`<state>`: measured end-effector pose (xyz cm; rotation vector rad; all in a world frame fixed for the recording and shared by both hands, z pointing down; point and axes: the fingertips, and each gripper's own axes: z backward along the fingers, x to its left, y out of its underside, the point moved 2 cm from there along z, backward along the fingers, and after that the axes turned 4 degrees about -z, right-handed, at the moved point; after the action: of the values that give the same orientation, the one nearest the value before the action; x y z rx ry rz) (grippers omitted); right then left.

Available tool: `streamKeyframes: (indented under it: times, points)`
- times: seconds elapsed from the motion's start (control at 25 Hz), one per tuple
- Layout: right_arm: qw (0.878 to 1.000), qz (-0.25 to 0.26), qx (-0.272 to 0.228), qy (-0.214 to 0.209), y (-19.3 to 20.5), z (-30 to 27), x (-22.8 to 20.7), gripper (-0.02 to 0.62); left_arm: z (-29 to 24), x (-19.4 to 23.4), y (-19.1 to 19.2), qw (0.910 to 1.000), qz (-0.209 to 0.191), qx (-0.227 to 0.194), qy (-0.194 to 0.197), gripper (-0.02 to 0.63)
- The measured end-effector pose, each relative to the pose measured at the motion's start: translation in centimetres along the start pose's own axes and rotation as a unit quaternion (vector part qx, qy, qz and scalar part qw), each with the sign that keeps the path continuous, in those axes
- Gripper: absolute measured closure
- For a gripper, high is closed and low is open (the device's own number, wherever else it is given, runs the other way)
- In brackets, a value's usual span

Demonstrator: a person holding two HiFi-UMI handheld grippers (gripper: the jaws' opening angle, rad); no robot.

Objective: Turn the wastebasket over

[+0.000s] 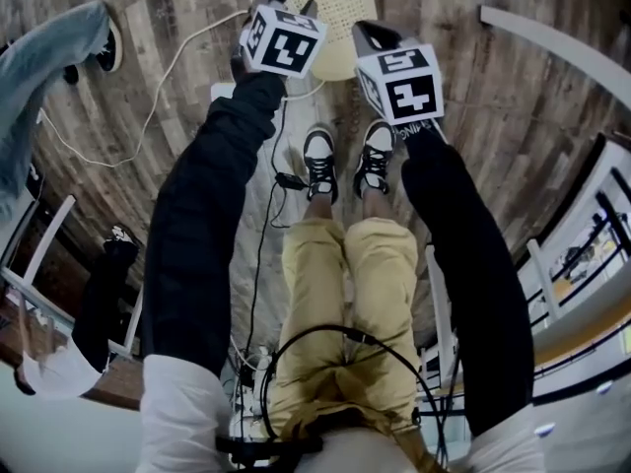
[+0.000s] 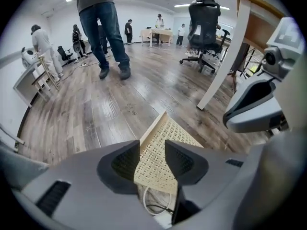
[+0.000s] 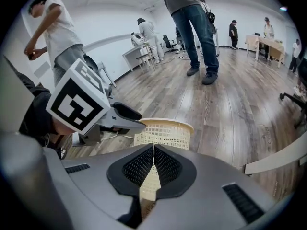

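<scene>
A cream lattice wastebasket stands on the wood floor in front of my feet. In the right gripper view its flanged rim faces up. My left gripper hangs over the basket's left edge. Its jaws stand open, and the basket's lattice wall shows in the gap between the pads; I cannot see them pressing on it. My right gripper hovers at the basket's near right side, shut with its pads together and nothing visible between them. The left gripper reaches to the rim in the right gripper view.
A white cable and dark cords trail over the floor beside the basket. A person in jeans stands a few steps off. An office chair and a white desk leg are to the right. Other people work at the back.
</scene>
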<state>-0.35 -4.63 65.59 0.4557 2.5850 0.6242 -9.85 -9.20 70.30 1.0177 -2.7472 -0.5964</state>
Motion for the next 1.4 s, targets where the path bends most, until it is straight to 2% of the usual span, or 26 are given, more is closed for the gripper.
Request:
streamKeyframes:
  times: [0.16, 0.28, 0.4, 0.56, 0.72, 0.76, 0.84, 0.96, 1.04, 1.2, 1.4]
  points:
    - [1.000, 0.004, 0.002, -0.003, 0.4, -0.3, -0.5, 0.574, -1.4, 0.7, -1.4, 0.9985, -0.054, 0.008, -0.005, 0.402]
    - [1.000, 0.006, 0.006, -0.005, 0.8, -0.5, -0.7, 0.574, -2.5, 0.7, -1.8, 0.9949, -0.098, 0.021, 0.007, 0.394]
    - [1.000, 0.009, 0.006, -0.006, 1.1, -0.6, -1.1, 0.574, -3.7, 0.6, -1.9, 0.9929, -0.110, 0.034, 0.030, 0.398]
    - [1.000, 0.009, 0.008, -0.006, 1.4, -0.6, -1.8, 0.574, -4.5, -0.2, -3.0, 0.9899, -0.121, 0.037, 0.066, 0.438]
    - [1.000, 0.007, 0.013, -0.001, 1.8, -0.2, -2.5, 0.574, -4.4, -1.1, -3.2, 0.9847, -0.143, 0.062, 0.078, 0.476]
    - [1.000, 0.007, 0.014, -0.001, 1.9, 0.0, -2.4, 0.574, -4.1, -1.3, -3.1, 0.9841, -0.144, 0.066, 0.081, 0.485]
    - [1.000, 0.010, 0.018, 0.000, 2.0, 0.4, -2.3, 0.574, -3.4, -1.6, -3.1, 0.9842, -0.141, 0.064, 0.085, 0.547]
    - [1.000, 0.017, 0.023, 0.001, 1.8, 1.3, -2.3, 0.574, -2.3, -2.8, -3.2, 0.9851, -0.127, 0.065, 0.096, 0.555]
    - [1.000, 0.021, 0.022, 0.002, 1.4, 1.8, -2.3, 0.574, -1.5, -3.7, -3.4, 0.9827, -0.146, 0.060, 0.096, 0.560]
    - [0.999, 0.026, 0.020, 0.005, 0.6, 2.8, -2.5, 0.574, 0.0, -5.9, -4.6, 0.9716, -0.217, 0.037, 0.087, 0.561]
    - [1.000, 0.023, 0.017, 0.008, 0.1, 3.8, -2.5, 0.574, 1.3, -7.0, -7.1, 0.9606, -0.274, 0.006, 0.047, 0.561]
